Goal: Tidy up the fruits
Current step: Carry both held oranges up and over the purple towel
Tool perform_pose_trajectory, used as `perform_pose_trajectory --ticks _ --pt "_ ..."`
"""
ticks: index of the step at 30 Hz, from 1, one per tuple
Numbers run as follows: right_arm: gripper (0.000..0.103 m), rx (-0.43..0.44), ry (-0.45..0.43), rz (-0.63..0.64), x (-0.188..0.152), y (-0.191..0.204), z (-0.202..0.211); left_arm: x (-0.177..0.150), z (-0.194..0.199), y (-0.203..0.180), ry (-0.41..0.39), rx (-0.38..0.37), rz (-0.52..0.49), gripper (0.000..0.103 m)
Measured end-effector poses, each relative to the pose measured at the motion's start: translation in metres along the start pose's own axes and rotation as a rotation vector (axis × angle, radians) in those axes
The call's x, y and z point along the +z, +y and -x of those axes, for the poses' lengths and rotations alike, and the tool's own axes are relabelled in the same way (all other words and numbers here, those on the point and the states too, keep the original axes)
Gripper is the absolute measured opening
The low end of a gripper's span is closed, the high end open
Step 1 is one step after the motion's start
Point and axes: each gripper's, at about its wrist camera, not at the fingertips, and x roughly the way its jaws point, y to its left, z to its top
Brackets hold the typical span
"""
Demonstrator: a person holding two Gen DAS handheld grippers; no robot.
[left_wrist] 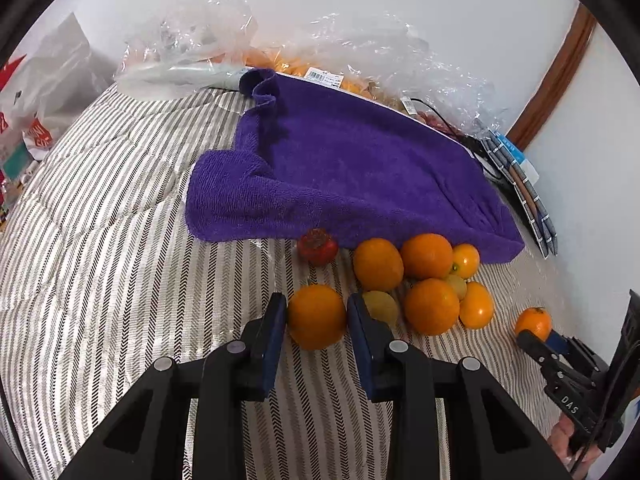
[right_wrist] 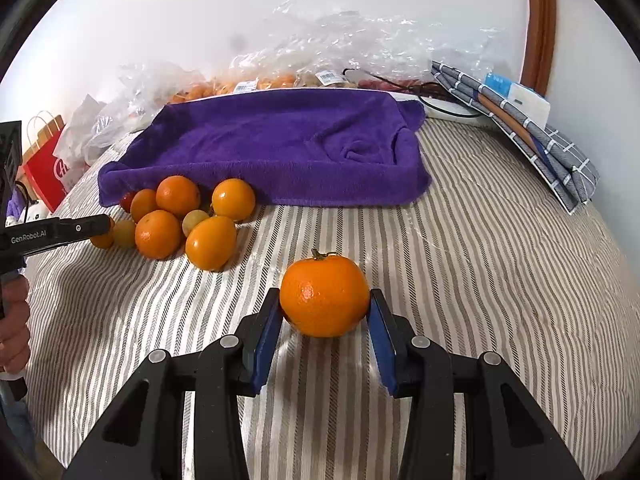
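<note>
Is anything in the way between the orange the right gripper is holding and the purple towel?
Nothing visible. The right gripper holds the stemmed orange, and only bare striped cover lies between it and the purple towel. The fruit pile sits off to the left.

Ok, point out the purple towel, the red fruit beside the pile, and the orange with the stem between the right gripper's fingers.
purple towel (right_wrist: 280,140): right wrist view, on its flat middle.
red fruit (left_wrist: 317,247): left wrist view, on its front face.
stemmed orange (right_wrist: 324,298): right wrist view, on the middle of its peel.

Fruit pile — before towel.
</note>
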Motion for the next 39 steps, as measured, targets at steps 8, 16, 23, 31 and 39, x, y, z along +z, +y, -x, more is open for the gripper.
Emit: perform_pose_trajectory --ticks 8,16,23,31,39 --pt "0.042 -0.008 -0.022 -0.017 -0.003 -0.002 0.023 -0.003 -0.005 -0.002 0.008 -0.004 0.007 0.030" --pt "0.042 -0.004 -0.058 -0.028 0.003 -0.004 0.043 -0.003 0.034 -0.009 -0.056 0.035 -0.007 0.030" --pt "0.042 0.008 -0.078 -0.024 0.017 -0.007 0.051 0.009 0.068 -0.022 -0.129 0.071 -0.010 0.030" --pt "0.042 0.009 -0.141 -0.008 0.057 -0.007 0.056 0.047 0.088 -0.041 -0.192 0.066 -0.026 0.030" --pt "0.042 0.009 -0.191 0.031 0.103 0.000 0.046 0.084 0.080 -0.042 -0.222 0.085 -0.024 0.030"
